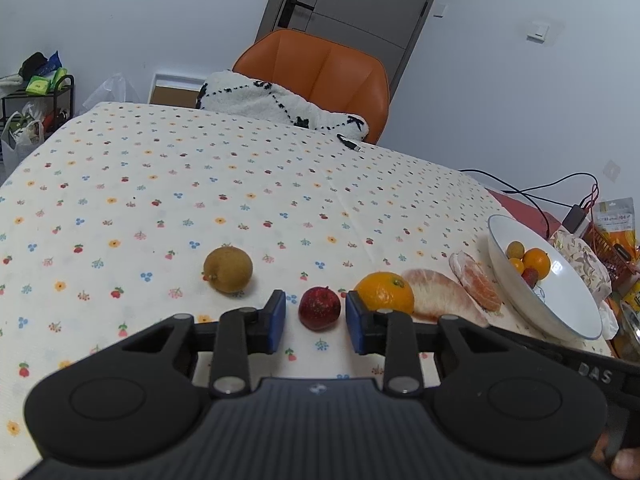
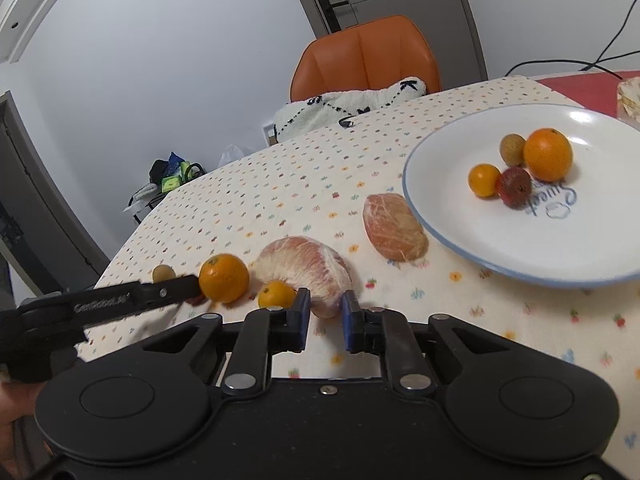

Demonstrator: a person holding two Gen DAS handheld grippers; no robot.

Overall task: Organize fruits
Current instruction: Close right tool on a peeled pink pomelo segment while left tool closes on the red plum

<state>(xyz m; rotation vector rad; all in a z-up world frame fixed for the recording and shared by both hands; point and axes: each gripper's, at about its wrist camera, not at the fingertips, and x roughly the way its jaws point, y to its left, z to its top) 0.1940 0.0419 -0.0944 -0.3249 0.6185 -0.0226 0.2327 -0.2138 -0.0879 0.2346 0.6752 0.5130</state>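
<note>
the white plate [image 2: 448, 240] on the counter [image 1: 160, 184] holds four fruits. outside it lie two pomelo segments [image 2: 308, 272], two oranges, one kiwi [image 1: 228, 269]. the left gripper [image 1: 316, 322], fingers released, brackets the small red fruit [image 1: 319, 308]: close gently, centred, then lift. the right gripper [image 2: 325, 316] is parted, empty, at a segment's tip.

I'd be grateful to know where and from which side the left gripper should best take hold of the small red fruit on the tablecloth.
Grip the small red fruit across its round middle, coming straight forward as the left gripper already points. It sits between the open jaws, with the orange close on its right, so probably keep the right finger low and narrow.
</note>
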